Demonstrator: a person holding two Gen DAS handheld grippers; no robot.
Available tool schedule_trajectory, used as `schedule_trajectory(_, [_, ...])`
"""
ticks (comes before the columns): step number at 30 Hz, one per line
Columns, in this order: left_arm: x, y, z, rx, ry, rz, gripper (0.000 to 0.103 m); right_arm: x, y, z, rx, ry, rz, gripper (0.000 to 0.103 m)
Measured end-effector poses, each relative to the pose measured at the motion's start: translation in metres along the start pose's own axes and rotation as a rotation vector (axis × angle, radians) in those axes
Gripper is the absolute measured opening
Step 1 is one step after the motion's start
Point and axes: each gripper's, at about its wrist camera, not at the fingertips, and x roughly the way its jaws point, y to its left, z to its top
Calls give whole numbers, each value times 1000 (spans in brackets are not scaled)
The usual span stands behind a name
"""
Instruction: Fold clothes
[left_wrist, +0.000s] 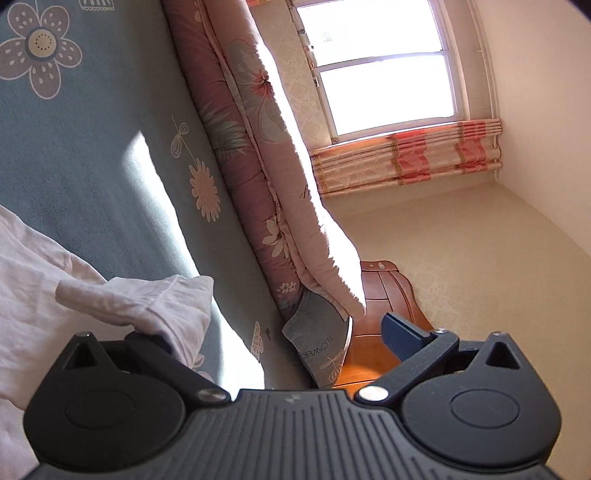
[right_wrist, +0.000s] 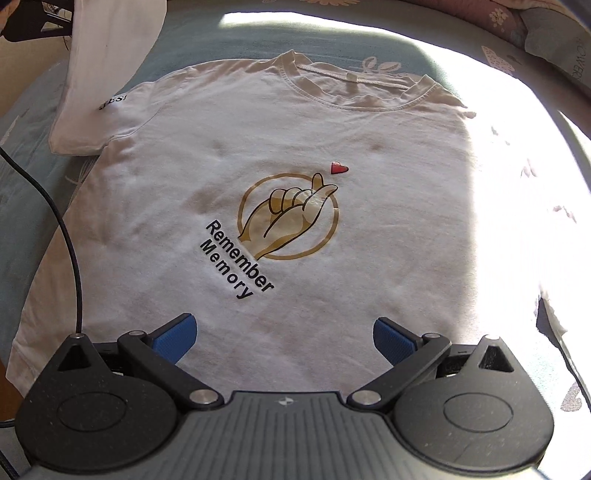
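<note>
Your white T-shirt (right_wrist: 295, 184) lies face up and spread flat on the blue-green flowered bed cover (right_wrist: 229, 33), collar toward the far edge and hem toward you, print showing. Judging from that, no fold has been made in it yet: the body is unfolded, and the sleeve on the left of the right wrist view lies out flat; the other sleeve is washed out by sunlight, so you cannot tell how it lies. All the folding is left to do.

Your right gripper (right_wrist: 284, 338) hovers over the hem with its blue pads (right_wrist: 177, 338) spread wide and nothing between them. Your left gripper (left_wrist: 277, 338) is spread wide too; one pad (left_wrist: 400, 338) shows clearly, the other is tucked against a bunched fold of white cloth (left_wrist: 147, 299), but the jaws are not closed on it. Whether that cloth is this shirt's sleeve you cannot tell.

Count: one T-shirt laid out; one other white fabric piece (right_wrist: 103, 55) at the far left corner, resting on the shirt's sleeve; one black cable (right_wrist: 72, 236) along the left edge; one quilt (left_wrist: 258, 166) rolled along the bed's edge under the window (left_wrist: 376, 66); two grippers.
</note>
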Motion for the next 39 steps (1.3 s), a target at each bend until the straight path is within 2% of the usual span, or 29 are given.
schedule_trajectory(8, [49,-2,-46,70,155,77,102,-6,-26,-14,31,11,4,103])
schedule_trajectory(14, [73,-5,-76,117,239,96,102,-10,-39,-23,59,11,-2,103])
schedule_trajectory(24, [112,-11,-104,140,296,87,102,-13,-43,-33,88,40,23,103])
schedule_trajectory(37, [145,-32,-134,247,395,45,102,-9,-37,-36,84,56,34,103])
schedule_trajectory(39, [151,-31,-140,278,416,62,102,-9,-37,-37,88,55,34,103])
